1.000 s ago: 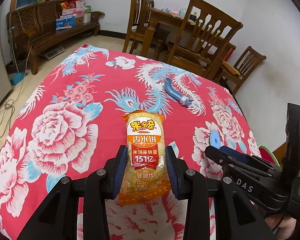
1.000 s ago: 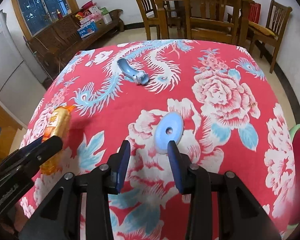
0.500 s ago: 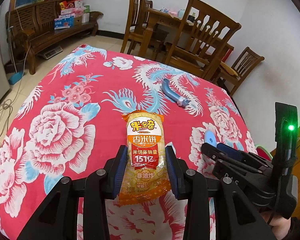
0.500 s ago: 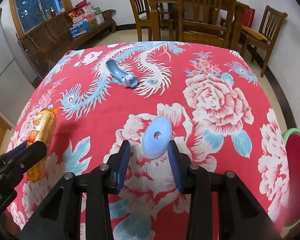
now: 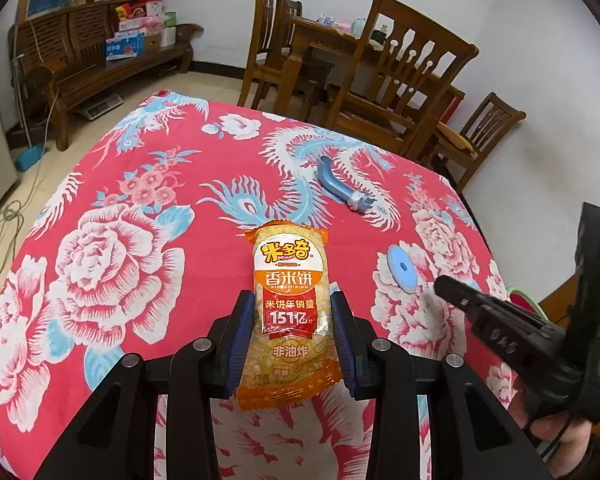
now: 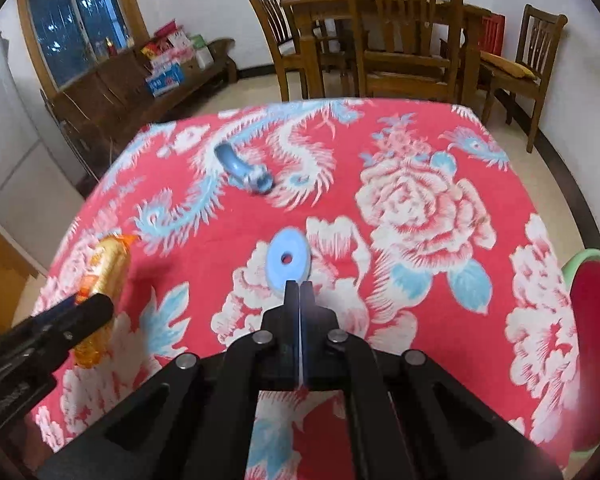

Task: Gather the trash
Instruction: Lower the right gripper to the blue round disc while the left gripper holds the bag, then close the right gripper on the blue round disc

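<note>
1. Left wrist view: orange-and-yellow plastic rice cracker packet (image 5: 289,312) clamped between the blue pads of the left gripper (image 5: 291,344), printed face up, lifted over the red floral tablecloth (image 5: 112,248).
2. Same view, at 3 o'clock: black right gripper (image 5: 452,294) seen from the side, tips together, just beside the flat light-blue round disc with a centre hole (image 5: 402,269) that lies on the cloth at 2 o'clock.
3. At 1 o'clock, well apart from the disc: curved blue plastic tube with a pale wrapped end (image 5: 340,186), flat on the cloth.
4. Right wrist view: right gripper (image 6: 299,286) from behind, blades pressed together with nothing visibly between them, tips at the near rim of the disc (image 6: 288,260); touching or just above, cannot tell.
5. Only here: packet (image 6: 100,284) from the side at 9 o'clock, a rounded tube shape, held off the cloth (image 6: 420,216) by the left gripper (image 6: 88,308).
6. Only here, at 3 o'clock beyond the table edge: red bin with a pale green rim (image 6: 588,258); contents not visible.
7. Blue tube (image 6: 244,170) at 11 o'clock, blurred.
8. Both views, far side: wooden dining chairs (image 5: 404,92) around a wooden table; wooden bench (image 6: 140,88) with cardboard boxes on the seat.
</note>
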Motion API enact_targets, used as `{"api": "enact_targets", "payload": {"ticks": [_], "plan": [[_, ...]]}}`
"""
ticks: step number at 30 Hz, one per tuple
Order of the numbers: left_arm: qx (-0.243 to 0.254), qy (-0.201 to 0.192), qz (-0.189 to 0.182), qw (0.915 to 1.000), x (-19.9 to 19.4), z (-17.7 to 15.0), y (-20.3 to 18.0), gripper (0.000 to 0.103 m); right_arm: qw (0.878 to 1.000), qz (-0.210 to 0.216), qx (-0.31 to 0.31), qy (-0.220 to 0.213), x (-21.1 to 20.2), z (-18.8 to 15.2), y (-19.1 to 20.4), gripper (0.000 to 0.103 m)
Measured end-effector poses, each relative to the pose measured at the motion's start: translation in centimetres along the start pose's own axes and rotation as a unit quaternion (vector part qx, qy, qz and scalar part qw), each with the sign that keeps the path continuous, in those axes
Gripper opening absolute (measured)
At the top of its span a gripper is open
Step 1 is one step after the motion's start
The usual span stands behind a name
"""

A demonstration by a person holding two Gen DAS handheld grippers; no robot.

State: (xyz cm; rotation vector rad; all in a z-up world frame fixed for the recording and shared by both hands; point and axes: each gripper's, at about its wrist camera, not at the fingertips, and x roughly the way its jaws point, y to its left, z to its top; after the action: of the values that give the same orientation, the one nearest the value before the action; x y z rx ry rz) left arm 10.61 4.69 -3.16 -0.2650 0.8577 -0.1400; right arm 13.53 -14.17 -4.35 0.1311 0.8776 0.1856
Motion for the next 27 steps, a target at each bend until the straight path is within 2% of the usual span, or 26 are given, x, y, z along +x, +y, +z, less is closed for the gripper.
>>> {"api": "enact_targets", "payload": {"ticks": [2,6,18,20,27], "plan": [[-0.001,-0.002,0.0,1.0,0.0,0.1,0.1,0.039,1.0,0.018,0.005,0.003,-0.1,0.3,-0.4,0.005],[-0.005,-0.002,0.0,1.0,0.1,0.3,0.6,0.039,1.0,0.01,-0.006,0.009,0.4,0.6,-0.2,0.019],[-0.018,-0.005,0.008,0.9998,0.5,0.8,2.0,0.039,0.998,0.0,-0.051,0.032,3.2,1.3,2.4,0.026],[-0.019,-0.004,0.008,0.9998,0.5,0.8,2.1,0.039,0.998,-0.005,-0.058,0.029,3.4,1.5,2.7,0.03],[-0.017,-0.001,0.009,0.9998,0.8,0.6,2.1,0.039,0.997,-0.023,-0.076,0.023,3.9,1.6,3.3,0.031]]}}
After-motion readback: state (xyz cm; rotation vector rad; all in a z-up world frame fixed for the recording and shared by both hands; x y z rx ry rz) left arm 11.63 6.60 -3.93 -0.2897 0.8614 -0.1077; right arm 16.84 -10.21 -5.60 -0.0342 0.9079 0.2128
